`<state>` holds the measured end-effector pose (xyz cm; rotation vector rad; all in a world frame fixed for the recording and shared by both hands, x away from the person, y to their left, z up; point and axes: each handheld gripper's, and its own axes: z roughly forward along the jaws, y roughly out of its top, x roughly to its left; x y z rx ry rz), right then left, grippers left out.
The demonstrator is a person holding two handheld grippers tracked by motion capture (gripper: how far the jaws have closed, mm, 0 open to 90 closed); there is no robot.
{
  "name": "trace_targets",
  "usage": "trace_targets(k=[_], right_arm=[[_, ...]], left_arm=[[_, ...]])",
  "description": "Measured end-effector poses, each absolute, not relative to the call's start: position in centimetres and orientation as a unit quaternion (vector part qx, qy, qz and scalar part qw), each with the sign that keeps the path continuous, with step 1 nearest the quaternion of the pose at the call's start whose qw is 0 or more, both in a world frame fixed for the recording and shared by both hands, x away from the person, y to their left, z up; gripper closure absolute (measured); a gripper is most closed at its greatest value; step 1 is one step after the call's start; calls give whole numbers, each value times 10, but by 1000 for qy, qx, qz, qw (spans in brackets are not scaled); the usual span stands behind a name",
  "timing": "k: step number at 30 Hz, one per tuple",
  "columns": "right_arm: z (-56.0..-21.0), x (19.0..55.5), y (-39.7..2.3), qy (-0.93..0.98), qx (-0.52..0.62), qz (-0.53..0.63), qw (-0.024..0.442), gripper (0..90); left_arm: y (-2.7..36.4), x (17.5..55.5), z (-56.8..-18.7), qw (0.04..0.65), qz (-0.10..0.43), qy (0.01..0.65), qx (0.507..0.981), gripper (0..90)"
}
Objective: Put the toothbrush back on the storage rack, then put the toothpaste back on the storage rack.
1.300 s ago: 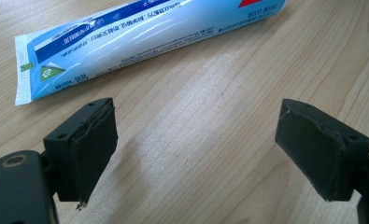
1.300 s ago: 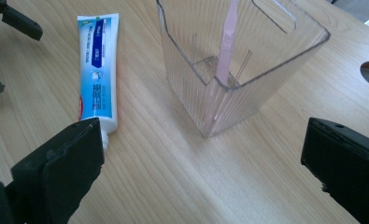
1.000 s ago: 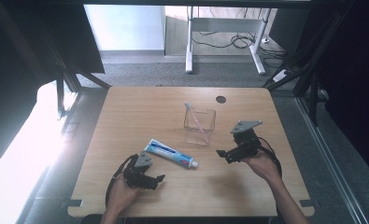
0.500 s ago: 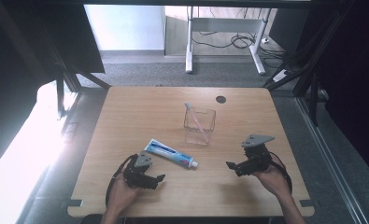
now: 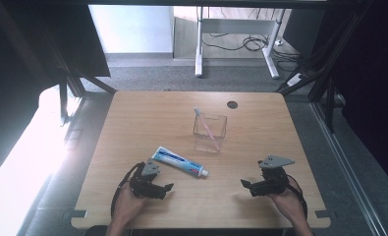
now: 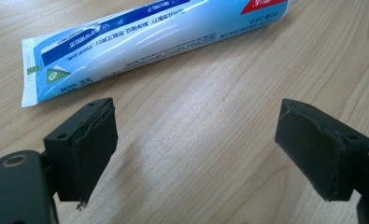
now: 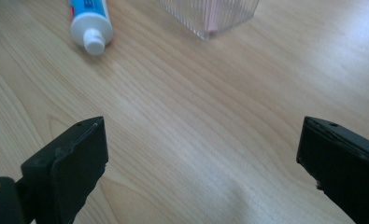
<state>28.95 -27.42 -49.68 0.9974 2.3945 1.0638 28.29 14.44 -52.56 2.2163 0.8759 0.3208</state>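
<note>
Toothpaste tube [image 5: 179, 162] lies flat on the wooden table [image 5: 132, 123], near the front, slanting from upper left to lower right, white cap [image 7: 94, 45] toward the right. Untouched by either gripper.

Clear ribbed cup [image 5: 209, 132] stands upright behind the tube, near but apart from it. A pink toothbrush [image 5: 205, 127] leans inside it, head up at the back-left corner.

Left gripper [image 5: 165, 189]: jaws spread wide and empty, resting low just in front of the tube's crimped end. In the left gripper view the tube [image 6: 145, 35] lies just beyond the pads, not between them.

Right gripper [image 5: 246, 185]: jaws likewise released, holding nothing, well to the right of the cap, aimed toward the tube and cup [image 7: 210, 16].

Progress, as judged: toothbrush already in the cup; tube not yet picked up. If the tube also belongs in the cup, that whole step remains: close on it, lift, stand it in.

Labels: tube is white and blue with a red patch near the cap end, a small green mark by the crimp. Lines of print run along the body; too blurred to read, brand not legible.
</note>
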Motion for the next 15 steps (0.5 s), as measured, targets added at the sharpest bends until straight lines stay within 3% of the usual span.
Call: trace_targets(k=[15], right_arm=[[-516, 285, -285, 845, 358, 360, 168, 19]], left_arm=[[144, 286, -515, 365, 124, 357, 851, 138]])
